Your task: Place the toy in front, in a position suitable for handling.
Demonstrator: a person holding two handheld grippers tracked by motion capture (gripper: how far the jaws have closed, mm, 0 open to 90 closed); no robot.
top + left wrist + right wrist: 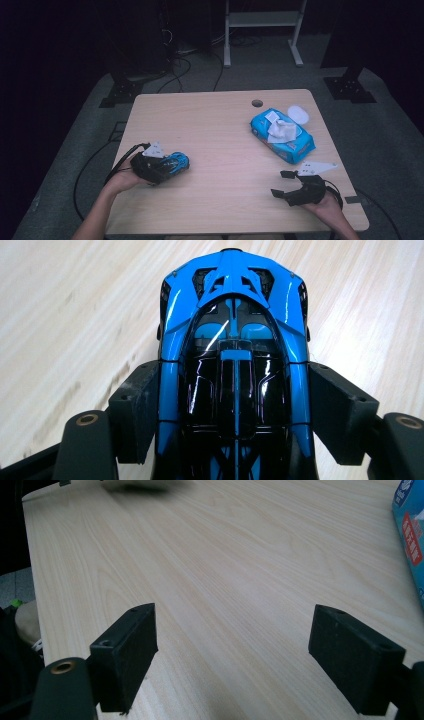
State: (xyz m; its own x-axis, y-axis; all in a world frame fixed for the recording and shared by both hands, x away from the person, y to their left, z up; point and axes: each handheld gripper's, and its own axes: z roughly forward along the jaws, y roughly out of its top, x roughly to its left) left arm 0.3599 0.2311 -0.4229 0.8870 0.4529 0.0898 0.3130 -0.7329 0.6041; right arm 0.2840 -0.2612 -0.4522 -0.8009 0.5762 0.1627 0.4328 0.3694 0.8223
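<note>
A glossy blue-and-black plastic toy car point(232, 365) sits well left of the blue wipes pack point(282, 135), clamped sideways between the left gripper point(232, 412) pads; the right gripper point(250, 665) gapes wide, holding nothing.

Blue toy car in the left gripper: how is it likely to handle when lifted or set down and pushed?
The blue toy car looks like a rigid moulded shell, so it should probably keep its shape between the left gripper pads. Its glossy bodywork shows sharp reflections, so it may slip under a light grip. Its thin roof struts look possibly fragile.
</note>
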